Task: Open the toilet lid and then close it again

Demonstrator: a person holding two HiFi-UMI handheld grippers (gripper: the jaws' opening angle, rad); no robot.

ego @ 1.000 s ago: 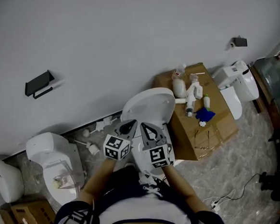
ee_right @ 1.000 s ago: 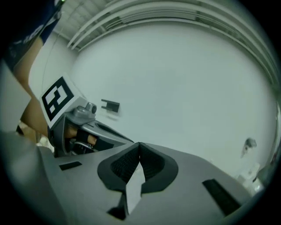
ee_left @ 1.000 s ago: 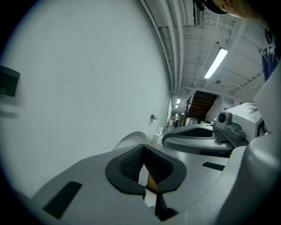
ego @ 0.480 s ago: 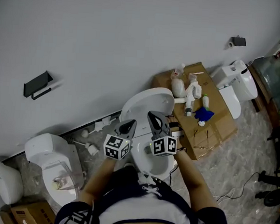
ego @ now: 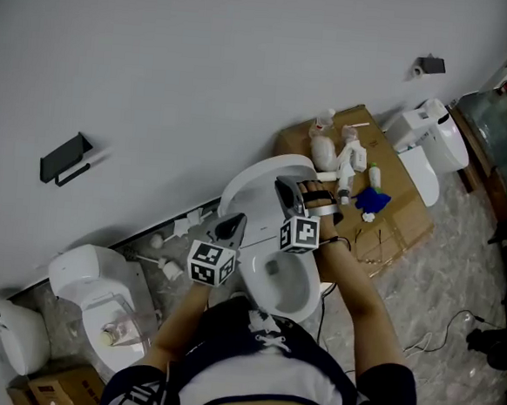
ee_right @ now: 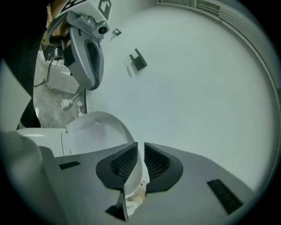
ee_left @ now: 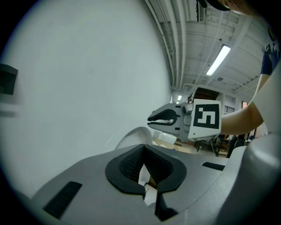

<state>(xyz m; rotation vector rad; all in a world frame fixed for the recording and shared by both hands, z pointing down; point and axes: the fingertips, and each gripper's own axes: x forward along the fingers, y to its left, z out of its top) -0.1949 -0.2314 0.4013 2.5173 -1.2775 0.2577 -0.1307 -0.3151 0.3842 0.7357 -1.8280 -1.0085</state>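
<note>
The white toilet stands in the middle of the head view with its lid (ego: 262, 182) raised against the wall and the bowl (ego: 284, 283) uncovered. My right gripper (ego: 286, 191) is shut and sits at the right part of the lid, rolled onto its side. From the right gripper view the lid (ee_right: 94, 131) lies just beyond the shut right gripper (ee_right: 139, 151); I cannot tell if they touch. My left gripper (ego: 231, 229) is shut, holds nothing, and hovers by the bowl's left rim. The left gripper view shows the left gripper (ee_left: 144, 151) and, beyond it, the right gripper (ee_left: 164, 119).
A cardboard box (ego: 391, 230) with bottles (ego: 342, 161) and a blue cloth (ego: 373, 201) stands right of the toilet. Other toilets stand at the left (ego: 98, 285) and the far right (ego: 431, 146). A black holder (ego: 65, 158) hangs on the wall. Cables (ego: 440, 336) lie on the floor.
My right gripper has moved from over the bowl up and to the right, onto the raised lid's side, rolling as it went. The left gripper has stayed put.
</note>
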